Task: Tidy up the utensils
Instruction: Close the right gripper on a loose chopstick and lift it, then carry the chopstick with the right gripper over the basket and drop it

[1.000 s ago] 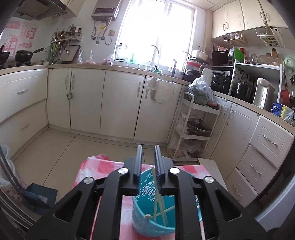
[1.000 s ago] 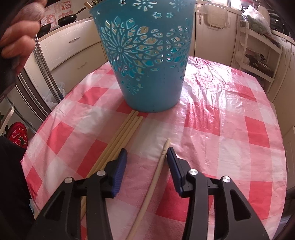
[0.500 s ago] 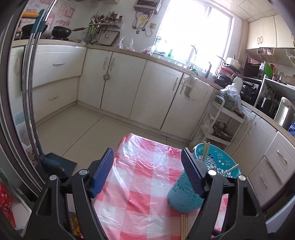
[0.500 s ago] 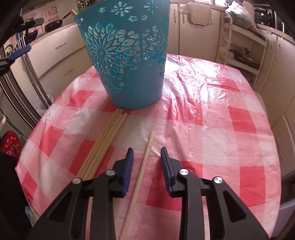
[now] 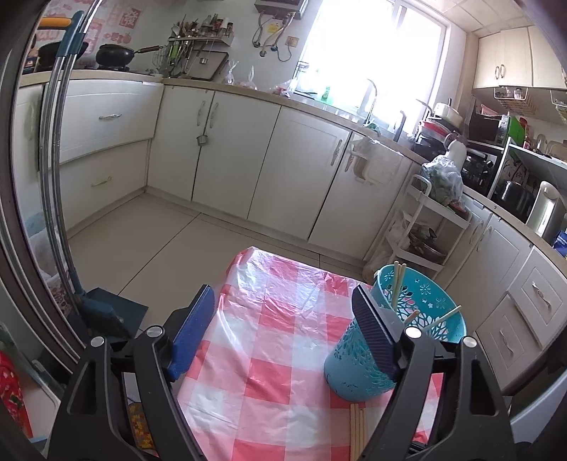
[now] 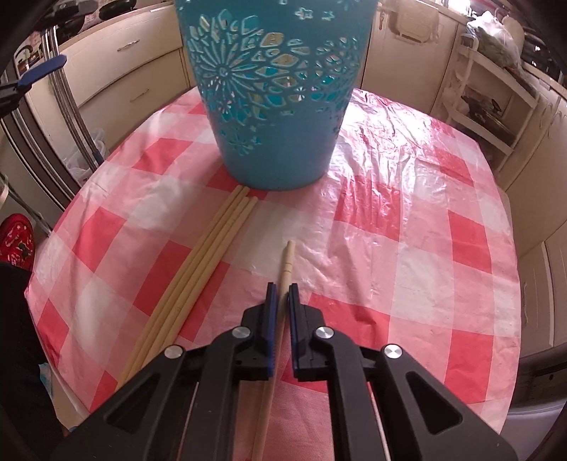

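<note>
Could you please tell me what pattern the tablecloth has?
Red-and-white checks on the tablecloth, clearest in the right wrist view.

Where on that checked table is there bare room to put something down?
Free: the tablecloth right of the blue basket and of the single chopstick in the right claw. Crowded: the basket's front-left, where the chopstick bundle lies.

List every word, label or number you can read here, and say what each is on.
Nothing reads clearly.
Red and pink wall decorations: one large character, too blurred to read.
Blue package on the counter: print too small.
Teal holder and checked tablecloth: patterns only, no text.
</note>
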